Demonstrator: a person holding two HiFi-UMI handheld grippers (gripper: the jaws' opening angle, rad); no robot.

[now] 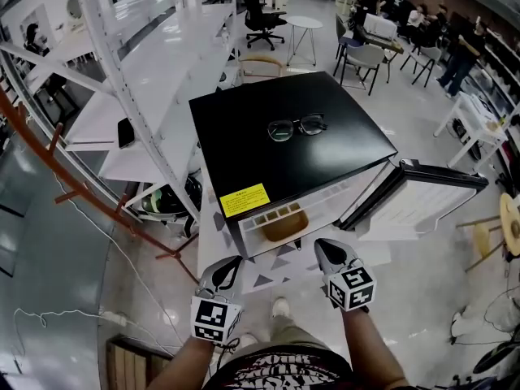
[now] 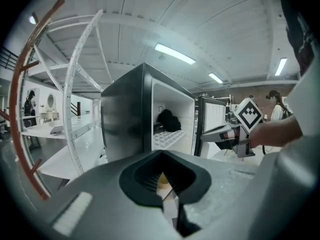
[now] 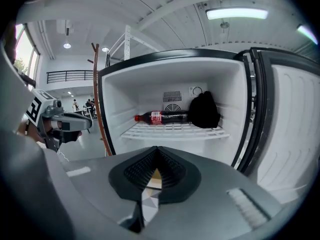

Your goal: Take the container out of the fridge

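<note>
The black mini fridge point(image 1: 284, 128) stands with its door point(image 1: 422, 197) swung open to the right. In the head view an orange-brown container point(image 1: 284, 224) sits in a white rack at the fridge's lower front. My left gripper point(image 1: 223, 273) and right gripper point(image 1: 333, 254) hover just in front of that opening, both shut and holding nothing. In the right gripper view the right gripper point(image 3: 157, 150) points into the fridge, and its jaws hide the lower part. In the left gripper view the left gripper point(image 2: 161, 154) faces the fridge's left corner.
A cola bottle point(image 3: 160, 117) and a black bag point(image 3: 204, 111) lie on the white wire shelf point(image 3: 175, 131). Glasses point(image 1: 296, 126) rest on the fridge top. White shelving point(image 1: 154, 63) stands close on the left. Chairs, tables and people fill the room beyond.
</note>
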